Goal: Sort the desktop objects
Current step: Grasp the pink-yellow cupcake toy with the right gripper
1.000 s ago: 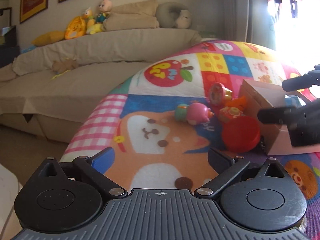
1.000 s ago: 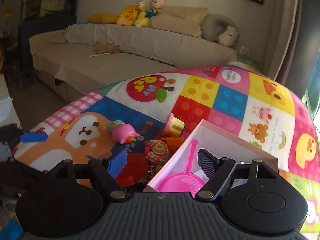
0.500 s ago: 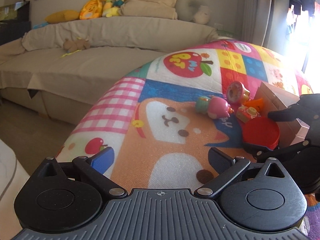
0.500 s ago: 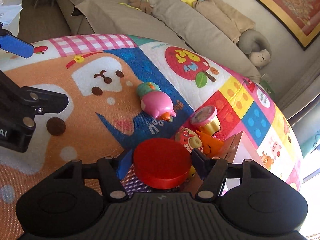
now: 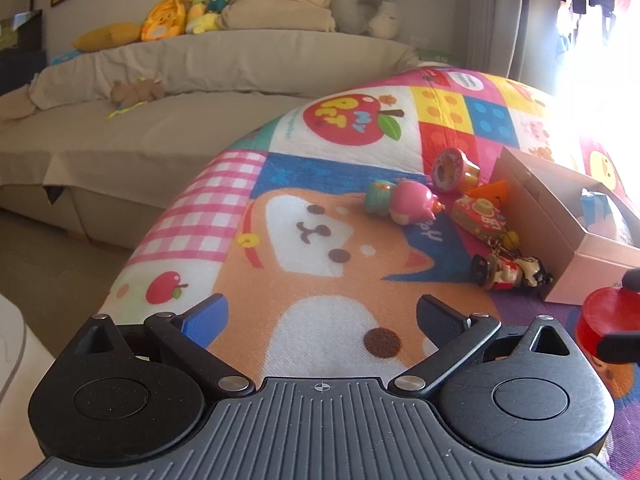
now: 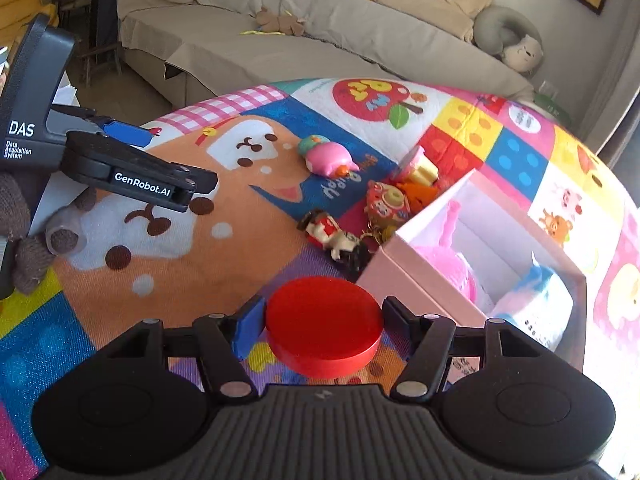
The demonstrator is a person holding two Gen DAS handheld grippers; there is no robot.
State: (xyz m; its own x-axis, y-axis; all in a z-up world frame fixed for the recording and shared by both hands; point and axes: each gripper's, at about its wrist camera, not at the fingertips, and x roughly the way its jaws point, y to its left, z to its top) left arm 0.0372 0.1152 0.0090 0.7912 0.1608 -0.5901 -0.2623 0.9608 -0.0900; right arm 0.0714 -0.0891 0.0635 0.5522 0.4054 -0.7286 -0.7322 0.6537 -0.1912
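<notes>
The right gripper [image 6: 323, 330] holds a red round disc [image 6: 323, 330] between its two fingers, one pressing on each side of the rim, and the disc hangs above the patterned play mat [image 6: 168, 264], just beside the near corner of the open pink box [image 6: 416, 280]. The step in hand looks like carrying the disc into that box, which already holds a pink toy [image 6: 452, 248] and a pale blue item [image 6: 536, 292]. To do it well, the disc should ride level and pass over the near wall before it is lowered, since the wall stands between the grip and the free space inside; clipping it could shove the light box across the mat. The open patch between the two items inside seems the safest spot to aim for, and the fingers should part only once the disc is low, so it does not bounce out. The grip is on a smooth curved edge, so a sudden tilt might let it slip. The left gripper [image 5: 320, 316] hovers over the mat with its jaws wide apart and empty, well away from the small figurine [image 6: 336, 236], the red toy camera [image 6: 386, 202] and the pink pig toy [image 6: 328, 158] that remain unsorted.
</notes>
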